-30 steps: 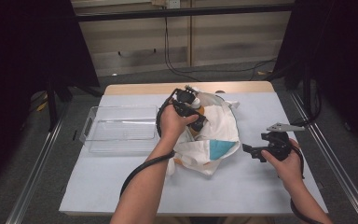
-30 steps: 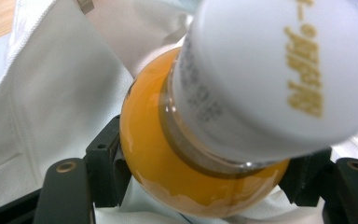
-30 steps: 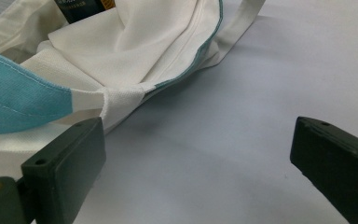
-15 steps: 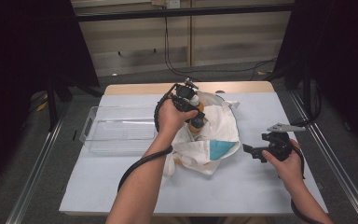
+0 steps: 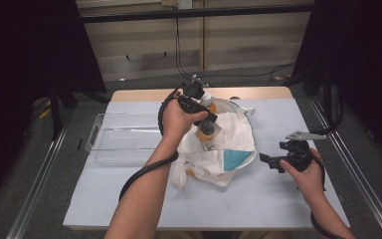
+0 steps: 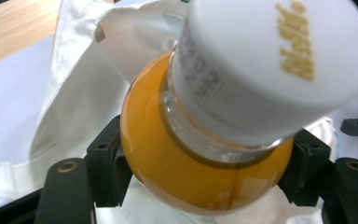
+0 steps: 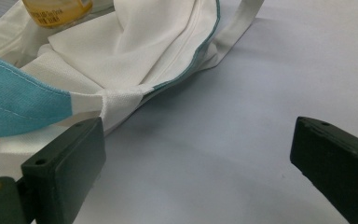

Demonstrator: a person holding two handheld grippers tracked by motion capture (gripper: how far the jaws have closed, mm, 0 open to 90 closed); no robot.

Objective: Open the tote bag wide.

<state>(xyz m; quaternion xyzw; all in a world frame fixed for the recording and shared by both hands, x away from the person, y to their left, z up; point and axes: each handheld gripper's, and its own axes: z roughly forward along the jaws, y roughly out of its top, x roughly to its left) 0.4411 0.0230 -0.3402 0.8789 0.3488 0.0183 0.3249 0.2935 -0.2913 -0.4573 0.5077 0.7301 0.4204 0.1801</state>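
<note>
— Left side first?

— Fingers (image 6: 105, 161) of the left gripper (image 6: 205, 186) clamped on the round shoulder of the orange juice bottle (image 6: 168, 140), just under the white cap (image 6: 270, 60). Set fairly wide, because of the thick body. Held over the open white bag (image 5: 231, 142), in the middle of the counter (image 5: 298, 114), nearer to the far edge.

— And the right?

— Fingers (image 7: 70, 158) of the right gripper (image 7: 196, 163) wide apart, holding nothing. Low over the counter, just beside the strap of the bag, toward the right edge.

— Any danger from here?

— Probably a slip. Smooth curved plastic, gripped high, with all the heavy liquid hanging below; could tilt between the fingers or drop back into the bag. Could also catch the cloth and drag the bag along, with no hold on it from the right side. Perhaps meant for the clear tray (image 5: 124, 144) near the left edge.
</note>
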